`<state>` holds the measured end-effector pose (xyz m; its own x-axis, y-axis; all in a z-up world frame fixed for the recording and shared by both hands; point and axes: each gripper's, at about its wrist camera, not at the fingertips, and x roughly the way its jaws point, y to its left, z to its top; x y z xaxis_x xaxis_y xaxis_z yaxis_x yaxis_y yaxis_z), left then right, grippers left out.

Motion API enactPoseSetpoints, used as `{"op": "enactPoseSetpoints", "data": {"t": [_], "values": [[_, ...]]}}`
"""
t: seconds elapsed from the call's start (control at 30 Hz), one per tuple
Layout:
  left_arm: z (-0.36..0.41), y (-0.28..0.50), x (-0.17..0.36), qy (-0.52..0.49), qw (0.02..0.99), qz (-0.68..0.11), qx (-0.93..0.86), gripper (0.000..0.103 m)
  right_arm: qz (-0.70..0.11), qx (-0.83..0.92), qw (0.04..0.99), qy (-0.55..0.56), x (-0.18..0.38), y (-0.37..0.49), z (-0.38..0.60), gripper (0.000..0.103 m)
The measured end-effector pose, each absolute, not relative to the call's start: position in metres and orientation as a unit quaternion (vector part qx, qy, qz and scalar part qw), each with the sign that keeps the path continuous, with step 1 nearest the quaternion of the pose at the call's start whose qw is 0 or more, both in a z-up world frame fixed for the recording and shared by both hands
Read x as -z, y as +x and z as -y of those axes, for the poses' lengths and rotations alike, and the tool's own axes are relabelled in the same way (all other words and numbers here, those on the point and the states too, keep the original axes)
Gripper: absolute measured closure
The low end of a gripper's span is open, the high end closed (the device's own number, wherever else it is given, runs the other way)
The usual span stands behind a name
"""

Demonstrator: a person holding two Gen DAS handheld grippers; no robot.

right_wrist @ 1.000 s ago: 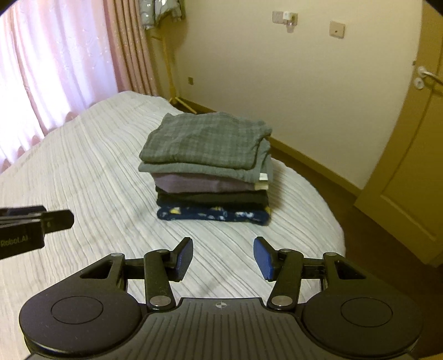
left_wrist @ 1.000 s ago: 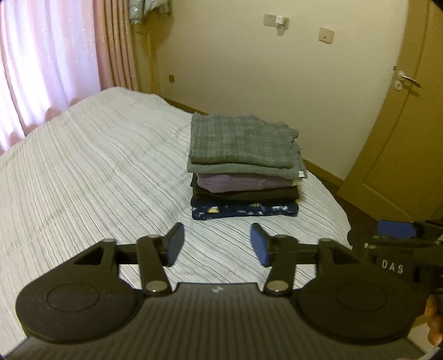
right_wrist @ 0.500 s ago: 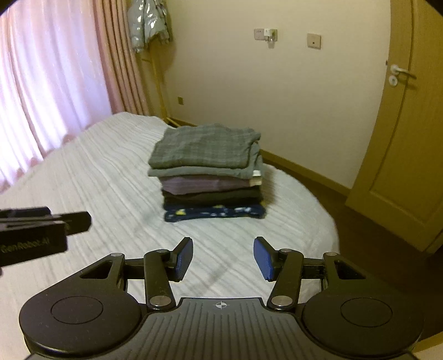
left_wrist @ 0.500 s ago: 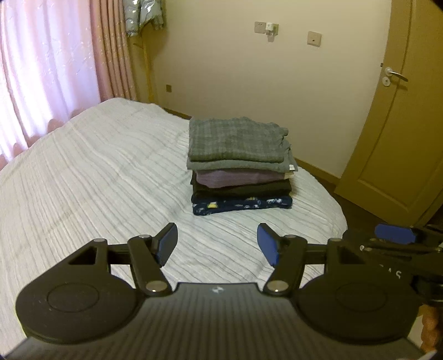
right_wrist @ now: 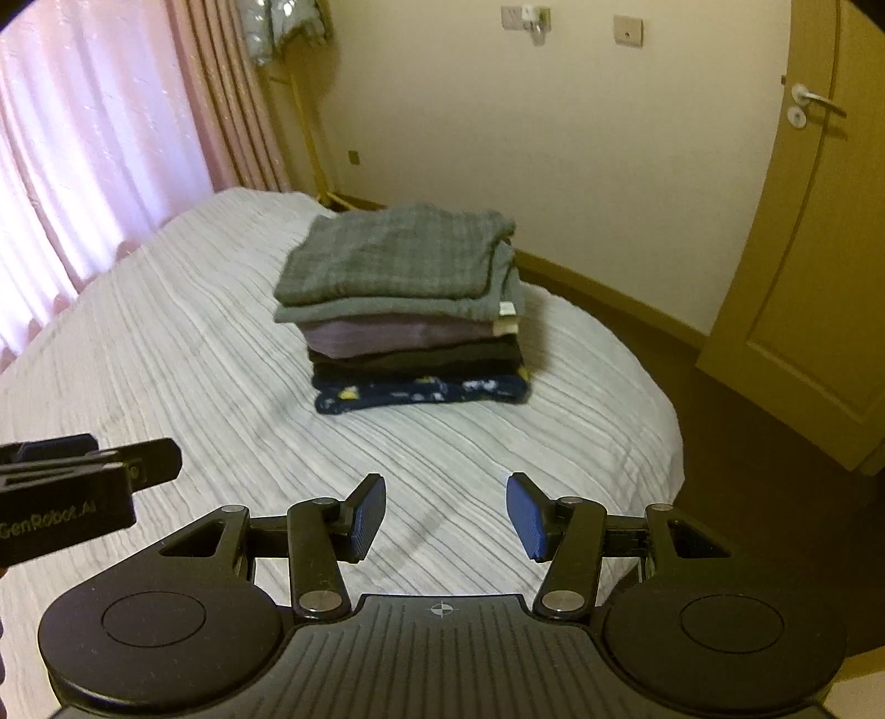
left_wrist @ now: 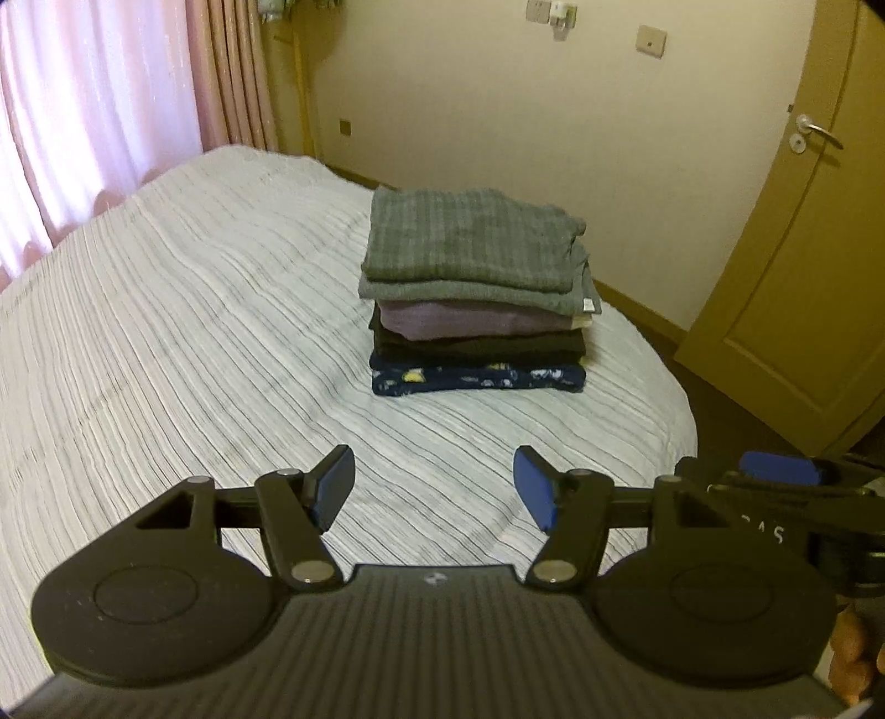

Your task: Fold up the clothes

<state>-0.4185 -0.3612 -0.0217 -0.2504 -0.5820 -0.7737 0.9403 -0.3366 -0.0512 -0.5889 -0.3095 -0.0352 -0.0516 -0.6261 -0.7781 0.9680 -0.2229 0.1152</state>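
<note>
A neat stack of folded clothes rests on the white ribbed bedspread: a grey checked piece on top, then mauve, black, and a navy patterned one at the bottom. My left gripper hovers over the bed short of the stack, jaws open wide, nothing between them. My right gripper hangs beside it, also open and empty, with the stack ahead and slightly to its left. Each gripper shows at the edge of the other's view.
The bed's rounded far corner drops to a dark floor. A wooden door stands at the right, pink curtains at the left, a cream wall behind. A garment hangs by the curtains.
The left gripper's jaws spread wider during the first half second. Both views pulled back from the stack, then came in again, so the stack looks about as near as before.
</note>
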Motion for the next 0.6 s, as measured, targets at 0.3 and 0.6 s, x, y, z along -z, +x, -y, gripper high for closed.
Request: {"op": "enactPoseSetpoints", "data": {"t": [0.3, 0.6], "values": [[0.390, -0.436, 0.049, 0.363, 0.508, -0.297, 0.722, 0.043, -0.266, 0.668, 0.562, 0.408, 0.058, -0.613, 0.339, 0.050], [0.412, -0.453, 0.067, 0.377, 0.506, -0.305, 0.713, 0.043, -0.292, 0.651, 0.555, 0.427, 0.076, -0.630, 0.365, 0.050]]}}
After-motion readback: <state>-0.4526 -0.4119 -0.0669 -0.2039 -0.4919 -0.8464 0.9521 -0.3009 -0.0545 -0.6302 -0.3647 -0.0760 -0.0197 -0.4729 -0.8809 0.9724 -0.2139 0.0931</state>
